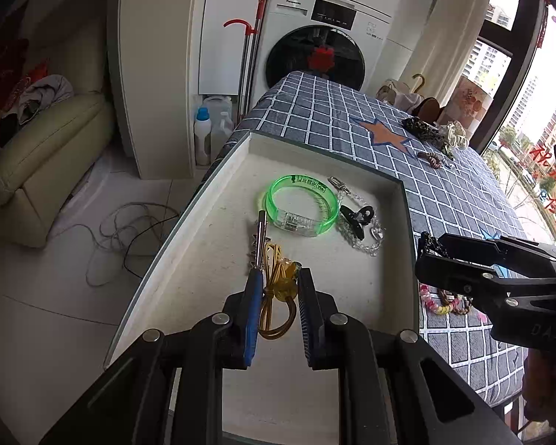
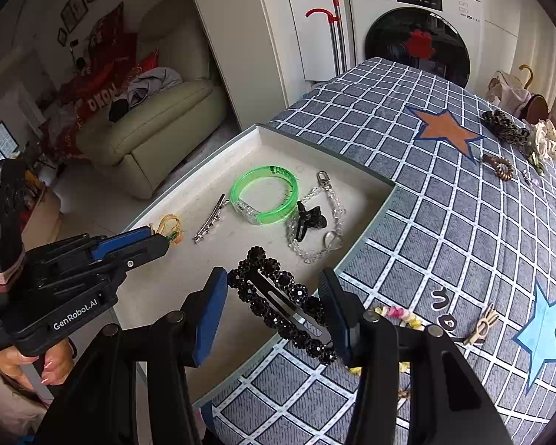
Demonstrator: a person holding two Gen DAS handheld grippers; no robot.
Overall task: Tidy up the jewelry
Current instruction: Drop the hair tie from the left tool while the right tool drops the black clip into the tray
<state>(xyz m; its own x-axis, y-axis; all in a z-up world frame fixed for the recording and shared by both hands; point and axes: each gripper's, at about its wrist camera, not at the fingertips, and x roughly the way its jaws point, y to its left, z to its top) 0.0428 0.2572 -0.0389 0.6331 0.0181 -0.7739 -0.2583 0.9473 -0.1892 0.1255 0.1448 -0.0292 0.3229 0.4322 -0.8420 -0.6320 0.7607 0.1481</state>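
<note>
My left gripper (image 1: 280, 274) is shut on a yellow hair tie (image 1: 278, 293) and hangs low over the near end of the white tray (image 1: 315, 150). In the right wrist view, my right gripper (image 2: 272, 278) is shut on a black beaded hair clip (image 2: 278, 296), which lies slanted between the pads above the tray's (image 2: 367, 222) right rim. Inside the tray lie a green bangle (image 2: 241, 187), a silver clip (image 2: 211, 222), a black claw clip (image 2: 309, 218) and a crystal chain (image 2: 315, 256). The left gripper (image 2: 163, 241) shows at the left, the right gripper (image 1: 426, 256) at the right.
The tray sits on a table with a grey checked cloth (image 2: 444, 222). On the cloth lie a pastel bead bracelet (image 2: 400, 315), a beige clip (image 2: 482, 328), a brown coil tie (image 2: 498, 167) and scrunchies (image 2: 507, 126). A washing machine (image 1: 315, 37) stands behind; a sofa (image 1: 48, 141) stands at the left.
</note>
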